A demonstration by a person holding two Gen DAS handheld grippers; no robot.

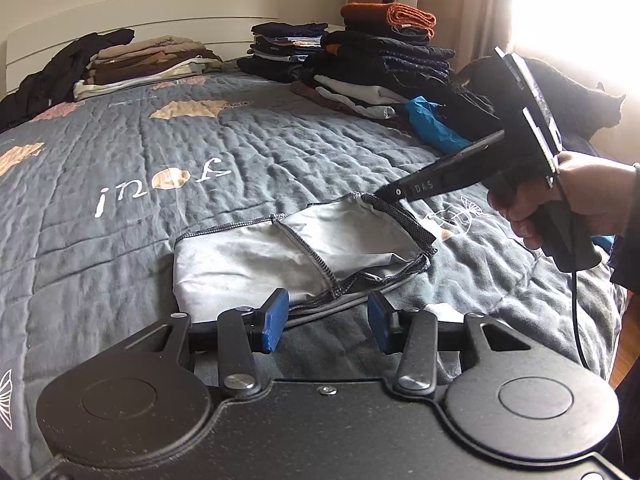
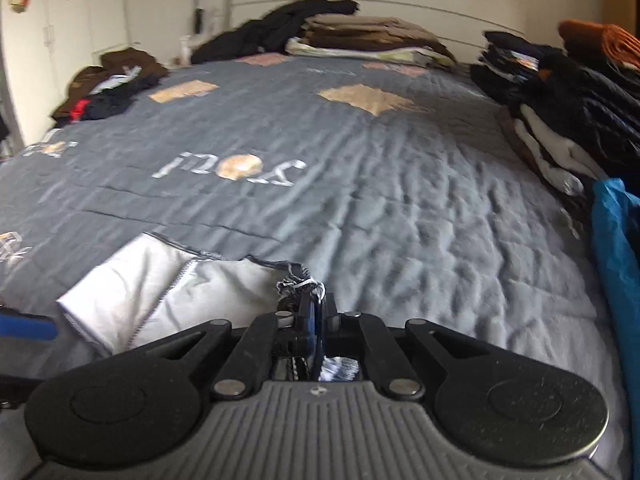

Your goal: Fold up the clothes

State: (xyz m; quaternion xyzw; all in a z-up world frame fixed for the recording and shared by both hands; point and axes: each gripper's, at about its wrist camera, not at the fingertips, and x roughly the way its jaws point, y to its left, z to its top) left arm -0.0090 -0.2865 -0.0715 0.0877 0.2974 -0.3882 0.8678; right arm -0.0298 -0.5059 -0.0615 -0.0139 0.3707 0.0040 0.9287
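Both sets of jaws differ: the right gripper [image 2: 311,312] has its blue pads pressed together on the dark stitched edge of a pale grey garment [image 1: 280,256], while the left gripper [image 1: 328,320] holds its pads partly apart, with the garment's near hem lying between them and neither pad clearly pressing on it. No earlier picture is given.

Most of the scene is a bed covered by a dark grey quilt [image 1: 168,148], wrinkled, printed with tan patches and white lettering. A white headboard [image 1: 152,12] runs along the far end.

At the far left, against the headboard, sits a stack of brown and beige folded clothes [image 1: 144,60] with a loose black heap beside it. At the far right stand taller stacks of dark folded clothes [image 1: 376,64], topped by a rust-orange knit [image 1: 392,16]. A bright blue item [image 1: 432,124] lies at the near foot of those stacks.

From the right wrist view, a loose pile of brown, black and red clothes [image 2: 108,84] sits at the quilt's far left edge.

The pale grey garment lies flat on the near middle of the quilt, inside out with dark seams showing.

A person's hand [image 1: 576,196] grips the right gripper's handle at the right side, with a black cable hanging below it.
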